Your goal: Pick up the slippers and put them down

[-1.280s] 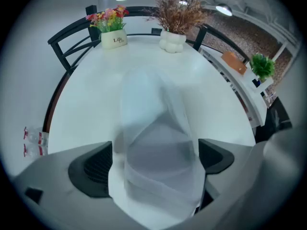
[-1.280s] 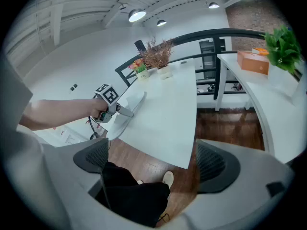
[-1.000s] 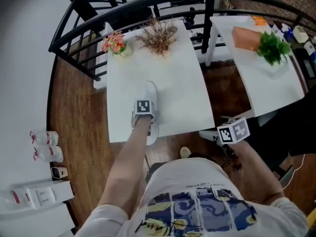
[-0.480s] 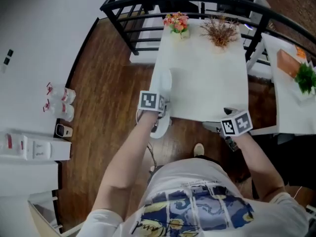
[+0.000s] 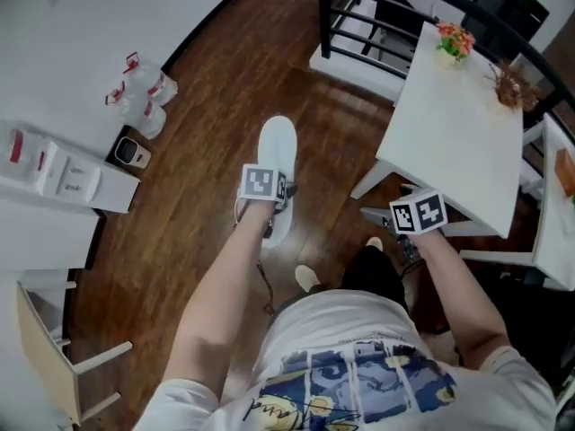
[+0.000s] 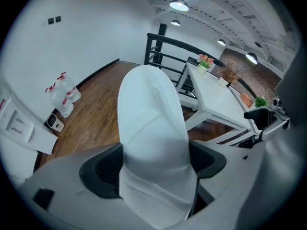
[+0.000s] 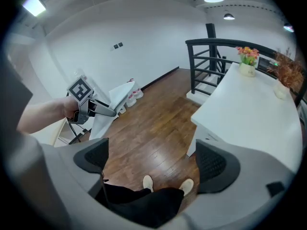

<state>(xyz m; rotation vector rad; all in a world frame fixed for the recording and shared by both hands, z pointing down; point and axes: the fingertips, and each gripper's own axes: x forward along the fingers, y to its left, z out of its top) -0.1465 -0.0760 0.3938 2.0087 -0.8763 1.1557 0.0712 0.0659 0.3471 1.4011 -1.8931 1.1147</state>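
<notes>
A white slipper (image 5: 277,155) hangs over the wooden floor (image 5: 225,106), toe pointing away from me. My left gripper (image 5: 269,210) is shut on its heel end. In the left gripper view the slipper (image 6: 152,128) fills the gap between the two dark pads (image 6: 106,169), which press its sides. My right gripper (image 5: 411,237) is beside the near corner of the white table (image 5: 458,137). In the right gripper view it (image 7: 156,161) stands open with only floor and the person's feet between the jaws; the held slipper (image 7: 111,102) shows at left. No second slipper is in view.
Water bottles (image 5: 142,88) and a white box (image 5: 56,171) sit by the left wall. Flowers (image 5: 455,39) and a dried plant (image 5: 512,86) stand on the table's far end. A black railing (image 5: 359,7) runs behind. A wooden frame (image 5: 54,348) is at lower left.
Both hands swung left, away from the table. The slipper went with the left gripper from the tabletop out over the wooden floor. The right gripper stayed open and empty.
</notes>
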